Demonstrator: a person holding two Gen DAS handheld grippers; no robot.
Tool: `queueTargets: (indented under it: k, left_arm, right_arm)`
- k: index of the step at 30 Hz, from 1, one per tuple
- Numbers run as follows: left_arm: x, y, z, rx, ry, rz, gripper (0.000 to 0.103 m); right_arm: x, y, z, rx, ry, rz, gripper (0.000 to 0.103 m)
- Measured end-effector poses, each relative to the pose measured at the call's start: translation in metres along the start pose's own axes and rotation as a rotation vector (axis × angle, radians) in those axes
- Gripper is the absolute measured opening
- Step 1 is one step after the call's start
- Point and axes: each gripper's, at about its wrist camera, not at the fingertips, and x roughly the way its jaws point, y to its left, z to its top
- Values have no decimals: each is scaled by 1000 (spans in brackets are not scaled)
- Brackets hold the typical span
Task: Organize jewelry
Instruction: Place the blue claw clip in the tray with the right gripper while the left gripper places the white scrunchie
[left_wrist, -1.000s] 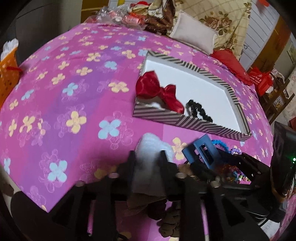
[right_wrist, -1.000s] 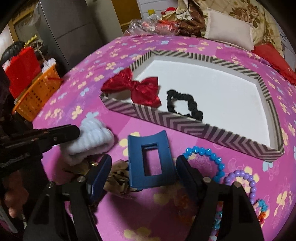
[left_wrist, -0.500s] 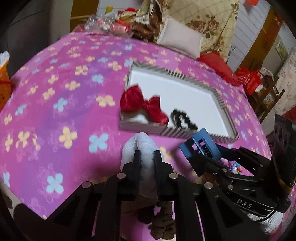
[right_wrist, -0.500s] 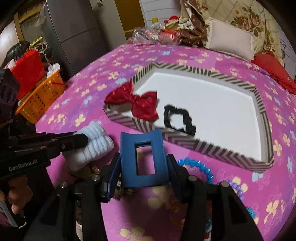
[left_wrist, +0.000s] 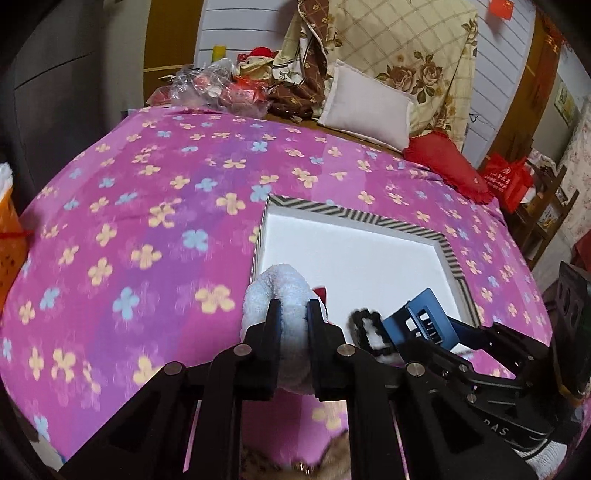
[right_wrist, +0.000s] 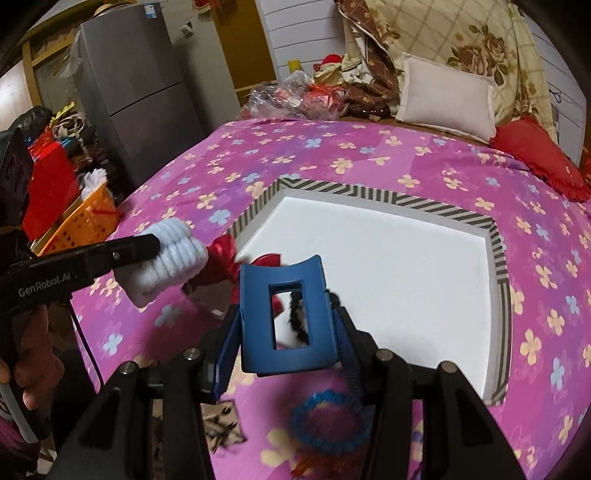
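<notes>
Two grippers, both loaded, and we hold them up over the near edge of the tray. Nearest on the bedspread (right_wrist: 369, 155) lie a blue bead bracelet (right_wrist: 330, 424) and a brown patterned scrap (right_wrist: 221, 430), not yet sorted. Our right gripper (right_wrist: 286, 332) is clamped on the blue hair claw (right_wrist: 288, 314), pinched by its sides so it stays flat for setting down. Our left gripper (left_wrist: 293, 325) is squeezed on the white fluffy scrunchie (left_wrist: 277, 291), held to the left of the claw. Just past both, inside the tray's near left corner, sit the red bow (right_wrist: 225, 254) and the black scrunchie (right_wrist: 297, 310), partly hidden by what we carry. The striped tray (right_wrist: 369, 194) has bare white floor further right and far, so we judge that's where both go next. Pillows (right_wrist: 447, 96) sit far back.
</notes>
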Motion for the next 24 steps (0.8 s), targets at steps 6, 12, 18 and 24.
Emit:
queueTargets:
  k: [6, 12, 18, 24]
  left_arm:
    - [34, 4, 21, -3, 21, 30, 13]
    - [66, 8, 41, 3, 35, 45, 13]
    - [101, 15, 59, -3, 48, 43, 13]
    - [120, 16, 64, 17, 68, 67, 13]
  right_arm:
    - [29, -15, 19, 36, 23, -1, 51]
    - [68, -31, 45, 80, 56, -8, 51]
    - [113, -46, 68, 102, 101, -38, 51]
    - [141, -55, 79, 131, 145, -23, 51]
